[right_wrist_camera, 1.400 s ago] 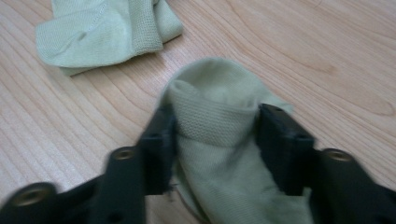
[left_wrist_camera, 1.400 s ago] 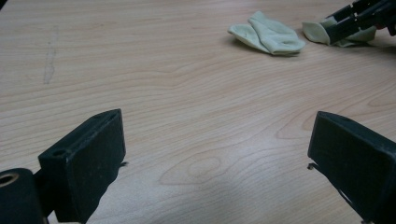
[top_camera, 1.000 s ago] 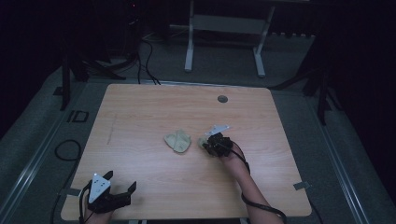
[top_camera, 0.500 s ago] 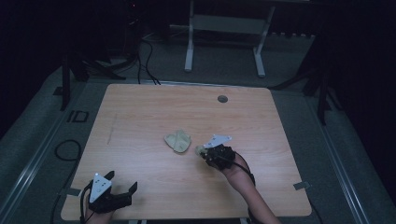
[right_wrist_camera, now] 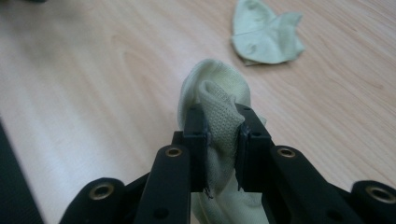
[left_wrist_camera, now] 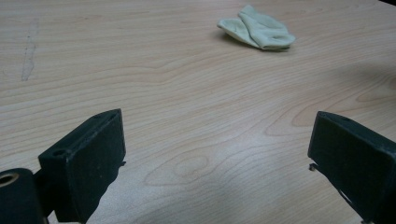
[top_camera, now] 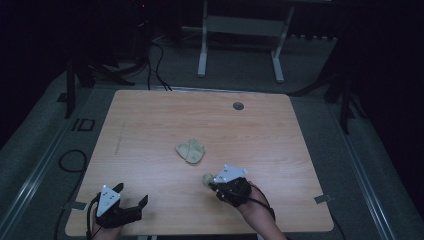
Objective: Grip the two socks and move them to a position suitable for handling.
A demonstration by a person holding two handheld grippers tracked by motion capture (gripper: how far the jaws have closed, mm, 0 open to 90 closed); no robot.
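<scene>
A pale green sock (right_wrist_camera: 219,100) is pinched between the jaws of my right gripper (right_wrist_camera: 223,126), which is shut on it; in the high view this sock (top_camera: 207,178) pokes out at the front of the right gripper (top_camera: 214,183) near the table's near edge. A second pale green sock (top_camera: 190,150) lies crumpled at the table's middle, also seen as the sock (left_wrist_camera: 258,30) and the sock (right_wrist_camera: 265,33) in the gripper views. My left gripper (top_camera: 131,202) rests at the near left corner, its jaws wide apart with bare wood between them (left_wrist_camera: 217,149).
The wooden table (top_camera: 150,120) has a round grommet hole (top_camera: 238,105) near its far edge. A faint scratch mark (top_camera: 119,140) runs along the left side. Beyond the table stand a white desk frame (top_camera: 240,30) and cables on the carpet.
My right gripper has drawn back toward the near edge with the sock in it, away from the sock at the middle. The left gripper has stayed put.
</scene>
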